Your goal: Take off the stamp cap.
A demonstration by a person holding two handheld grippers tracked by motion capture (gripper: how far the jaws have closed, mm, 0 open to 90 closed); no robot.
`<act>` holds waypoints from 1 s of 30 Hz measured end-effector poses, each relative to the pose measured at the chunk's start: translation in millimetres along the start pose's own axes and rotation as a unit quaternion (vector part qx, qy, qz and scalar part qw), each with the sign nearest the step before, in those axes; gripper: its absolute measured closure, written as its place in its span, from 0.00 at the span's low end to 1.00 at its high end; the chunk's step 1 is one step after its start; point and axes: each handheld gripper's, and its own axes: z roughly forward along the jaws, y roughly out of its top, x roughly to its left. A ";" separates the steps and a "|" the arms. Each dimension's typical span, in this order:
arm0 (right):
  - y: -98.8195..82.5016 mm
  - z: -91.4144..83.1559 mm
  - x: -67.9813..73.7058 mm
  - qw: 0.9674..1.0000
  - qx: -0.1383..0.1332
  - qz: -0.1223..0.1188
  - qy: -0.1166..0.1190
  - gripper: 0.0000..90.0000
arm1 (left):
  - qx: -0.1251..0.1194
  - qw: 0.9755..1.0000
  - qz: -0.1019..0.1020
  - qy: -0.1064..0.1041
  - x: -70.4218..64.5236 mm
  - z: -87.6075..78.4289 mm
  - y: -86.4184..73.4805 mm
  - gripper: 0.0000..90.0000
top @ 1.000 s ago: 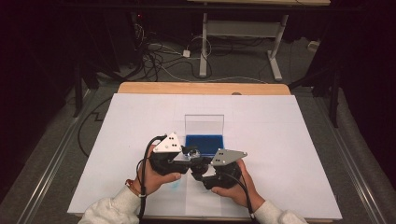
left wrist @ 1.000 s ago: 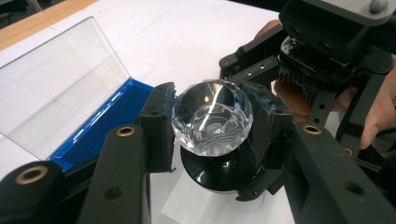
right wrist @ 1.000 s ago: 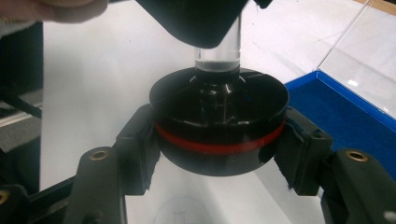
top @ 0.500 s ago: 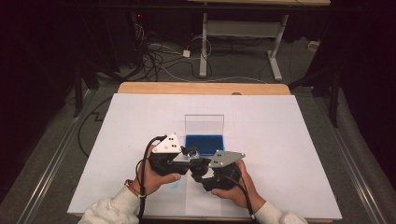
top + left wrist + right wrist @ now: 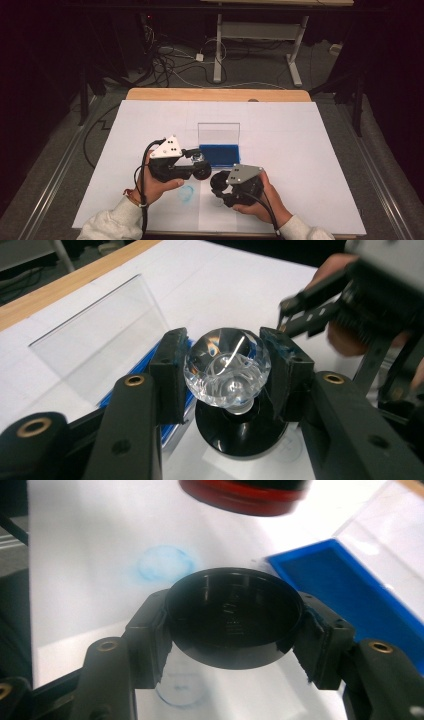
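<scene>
The premises read as a laboratory or test room arranged for recording, not a home or shop. The desk [image 5: 150, 95] has a wooden top covered by a plain white sheet [image 5: 300, 150], which carries faint blue round stains [image 5: 186, 192]. The surroundings are kept dark. Loose cables [image 5: 170, 62] lie tangled on a grey carpeted floor [image 5: 260, 70] behind the desk. A white metal frame on feet [image 5: 295, 55] stands further back. Metal rails [image 5: 50, 185] run along the floor on both sides of the desk.
</scene>
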 end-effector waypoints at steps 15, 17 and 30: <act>-9.0 -28.7 -22.8 0.997 -0.032 0.035 -0.060 0.43 | 0.029 0.999 0.007 0.015 2.7 3.7 -3.9 0.61; -9.0 -32.1 -24.2 0.997 -0.036 0.033 -0.061 0.43 | 0.031 0.999 0.010 0.019 3.3 3.7 -4.3 0.61; -21.5 -73.0 -42.6 0.988 -0.075 0.056 -0.119 0.43 | 0.044 0.998 0.013 0.040 7.4 4.5 -7.9 0.61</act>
